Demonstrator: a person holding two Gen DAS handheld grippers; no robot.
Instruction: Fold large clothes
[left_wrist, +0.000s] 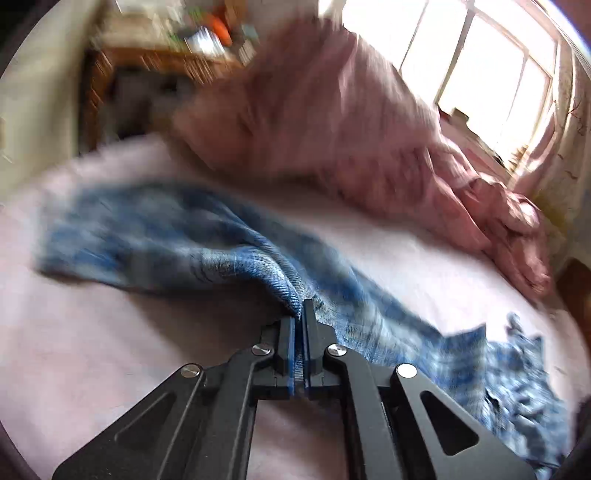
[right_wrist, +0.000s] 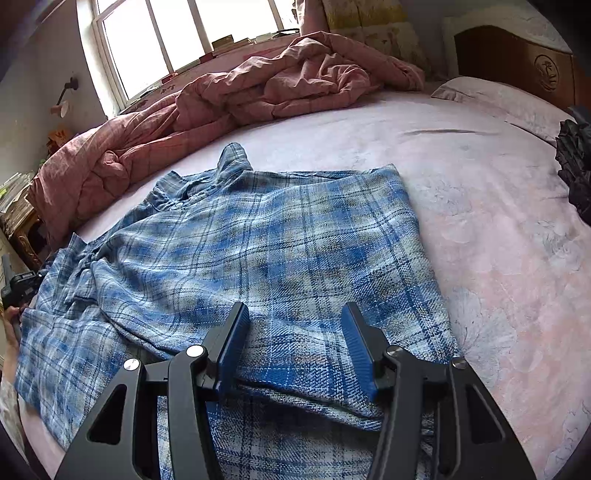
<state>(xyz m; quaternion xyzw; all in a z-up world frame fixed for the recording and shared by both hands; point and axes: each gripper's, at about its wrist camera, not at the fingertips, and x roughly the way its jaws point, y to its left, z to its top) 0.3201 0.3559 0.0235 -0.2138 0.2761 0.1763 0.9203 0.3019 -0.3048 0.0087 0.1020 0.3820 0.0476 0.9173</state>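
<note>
Left gripper (left_wrist: 300, 314) pinches the shirt (right_wrist: 258, 236) edge (bed (right_wrist: 480, 155)); right gripper (right_wrist: 295, 325) hangs over it, jaws apart.

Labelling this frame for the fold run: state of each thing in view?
left tool: shut on a fold of the plaid shirt
right tool: open, over the shirt's near edge
plaid shirt: spread on the bed, partly folded, collar at the far end
pink quilt: bunched along the window side
bed sheet: mostly flat, bare right of the shirt
</note>
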